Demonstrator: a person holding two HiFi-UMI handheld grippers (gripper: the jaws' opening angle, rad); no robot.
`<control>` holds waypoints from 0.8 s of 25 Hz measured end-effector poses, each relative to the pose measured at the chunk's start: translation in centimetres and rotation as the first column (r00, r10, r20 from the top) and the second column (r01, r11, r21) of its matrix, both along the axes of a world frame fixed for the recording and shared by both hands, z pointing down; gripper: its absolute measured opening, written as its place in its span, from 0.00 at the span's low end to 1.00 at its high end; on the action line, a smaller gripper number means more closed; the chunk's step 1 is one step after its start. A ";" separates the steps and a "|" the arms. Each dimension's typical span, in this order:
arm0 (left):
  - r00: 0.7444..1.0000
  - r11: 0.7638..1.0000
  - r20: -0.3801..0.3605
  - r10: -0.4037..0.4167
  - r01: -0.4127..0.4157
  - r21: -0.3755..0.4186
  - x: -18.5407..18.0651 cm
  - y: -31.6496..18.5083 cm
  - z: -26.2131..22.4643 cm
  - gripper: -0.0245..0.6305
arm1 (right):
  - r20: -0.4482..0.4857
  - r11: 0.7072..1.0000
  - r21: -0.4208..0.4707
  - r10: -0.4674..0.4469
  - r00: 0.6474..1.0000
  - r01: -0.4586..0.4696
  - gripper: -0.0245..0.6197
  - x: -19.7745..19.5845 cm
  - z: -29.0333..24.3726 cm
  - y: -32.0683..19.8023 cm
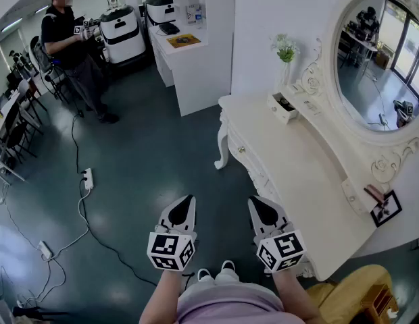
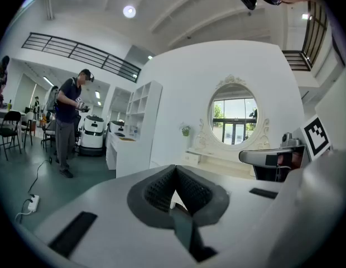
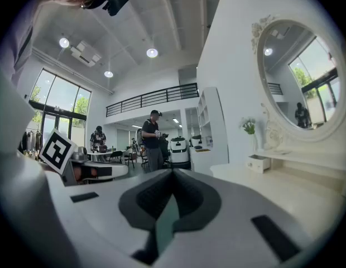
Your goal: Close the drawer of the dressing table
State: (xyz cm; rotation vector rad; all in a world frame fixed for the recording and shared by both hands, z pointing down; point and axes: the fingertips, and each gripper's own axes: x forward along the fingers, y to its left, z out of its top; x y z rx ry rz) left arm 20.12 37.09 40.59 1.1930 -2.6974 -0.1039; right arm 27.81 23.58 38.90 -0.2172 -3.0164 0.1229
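Drawer [image 1: 284,107] (small one, pulled out) sits at far end of dressing table [image 1: 311,181] surface, by mirror [image 1: 382,66] base. Left hand-held gripper [image 1: 188,202] & right hand-held gripper [image 1: 255,202] both pressed together, nothing btwn jaws, well apart from drawer.

White tabletop [image 1: 301,174] here, and at its back a small drawer [image 1: 282,106] is pulled open, a flower vase [image 1: 286,63] just behind it, a marker card [image 1: 385,208] propped at the near end.
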 end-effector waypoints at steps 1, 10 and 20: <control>1.000 1.000 0.002 -0.003 0.003 0.000 -0.1 -0.1 -0.1 0.04 | 0.001 1.000 -0.003 0.000 1.000 0.000 0.04 -0.1 0.0 -0.2; 1.000 1.000 -0.003 -0.011 0.011 0.013 -0.8 -1.3 -0.1 0.04 | -0.004 0.999 -0.032 0.033 0.999 -0.033 0.04 -0.9 0.3 -2.4; 1.000 1.000 -0.019 0.010 -0.010 -0.007 -0.8 -2.9 1.3 0.14 | -0.050 0.997 -0.033 0.064 0.997 -0.066 0.17 -1.4 1.9 -4.4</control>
